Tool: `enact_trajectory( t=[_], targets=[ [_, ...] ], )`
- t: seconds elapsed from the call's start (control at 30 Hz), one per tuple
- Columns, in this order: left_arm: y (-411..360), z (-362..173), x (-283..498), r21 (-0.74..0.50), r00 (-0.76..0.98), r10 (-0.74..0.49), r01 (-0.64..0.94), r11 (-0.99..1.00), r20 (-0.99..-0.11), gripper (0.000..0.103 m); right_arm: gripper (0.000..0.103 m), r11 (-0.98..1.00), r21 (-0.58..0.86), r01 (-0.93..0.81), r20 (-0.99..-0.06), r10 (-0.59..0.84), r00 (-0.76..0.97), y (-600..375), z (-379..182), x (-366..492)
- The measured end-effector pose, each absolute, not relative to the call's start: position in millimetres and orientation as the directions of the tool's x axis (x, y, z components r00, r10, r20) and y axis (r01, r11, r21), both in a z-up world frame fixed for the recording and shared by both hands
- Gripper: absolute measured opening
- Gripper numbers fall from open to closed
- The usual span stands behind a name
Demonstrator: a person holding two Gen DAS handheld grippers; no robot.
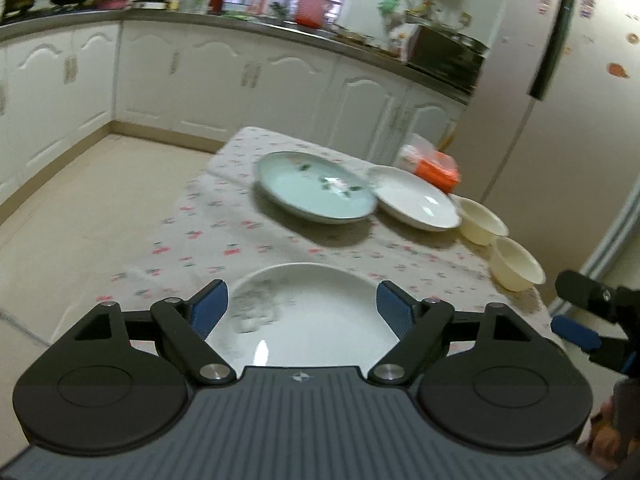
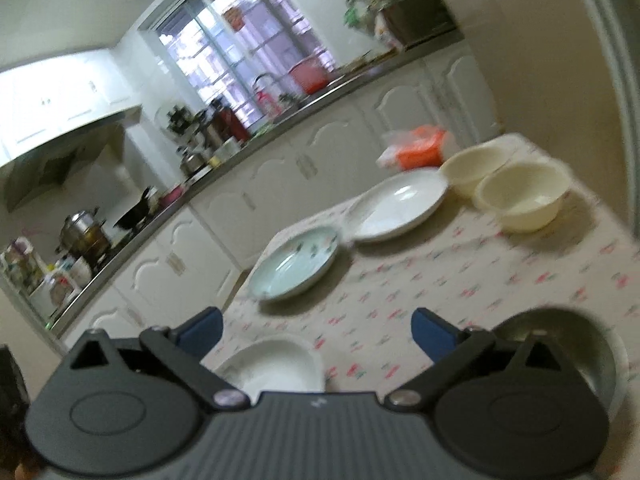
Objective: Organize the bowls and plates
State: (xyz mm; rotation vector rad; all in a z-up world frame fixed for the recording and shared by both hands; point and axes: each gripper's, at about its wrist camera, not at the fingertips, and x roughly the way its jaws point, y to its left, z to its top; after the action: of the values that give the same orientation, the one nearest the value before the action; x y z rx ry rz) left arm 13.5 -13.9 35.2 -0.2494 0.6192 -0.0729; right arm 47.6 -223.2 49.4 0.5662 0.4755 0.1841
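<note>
Sitting at the near edge of the table (image 1: 192, 236), a white plate (image 1: 304, 316) lies below the left claw (image 1: 303, 306), whose fingers are spread wide and hold nothing. Farther back sit a pale green plate (image 1: 316, 188), a second white plate (image 1: 416, 200) just beside it, then two cream bowls (image 1: 480, 220) near an orange packet (image 1: 436, 168). The right claw (image 2: 318, 330) is likewise spread apart and empty above the cloth.

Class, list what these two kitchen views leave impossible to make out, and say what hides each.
1. Near white plate: left wrist view, near rim hidden behind the left claw.
2. Grey round vessel: right wrist view, mostly hidden behind the right claw.
3. Fridge stickers: blurred, unreadable.
</note>
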Motion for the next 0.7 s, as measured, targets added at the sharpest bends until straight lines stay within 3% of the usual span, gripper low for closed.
enact_trajectory(
  t=[0.23, 0.4, 0.47, 0.7],
  targets=[
    [-67.8, 50.2, 33.6, -0.257, 0.795, -0.248, 0.120, 0.959, -0.554, 0.100, 0.100, 0.816, 0.571, 0.088, -0.357, 0.150, 0.922, -288.0, 49.3, 41.5],
    [-111.6, 55.2, 58.0, -0.263, 0.762, -0.309, 0.188, 0.947, -0.569, 0.100, 0.094, 0.802, 0.577, 0.154, -0.363, 0.083, 0.928, -328.8, 39.5, 50.6],
    [-130.8, 55.7, 71.9, -0.270, 0.749, -0.329, 0.206, 0.941, -0.575, 0.100, 0.084, 0.779, 0.604, 0.169, -0.365, 0.081, 0.928, -345.2, 31.9, 56.8],
    [-185.2, 50.7, 107.1, -0.200, 0.740, -0.341, 0.277, 0.940, -0.580, 0.090, 0.065, 0.731, 0.648, 0.213, -0.387, 0.075, 0.919, -377.8, 5.9, 84.5]
  ],
)
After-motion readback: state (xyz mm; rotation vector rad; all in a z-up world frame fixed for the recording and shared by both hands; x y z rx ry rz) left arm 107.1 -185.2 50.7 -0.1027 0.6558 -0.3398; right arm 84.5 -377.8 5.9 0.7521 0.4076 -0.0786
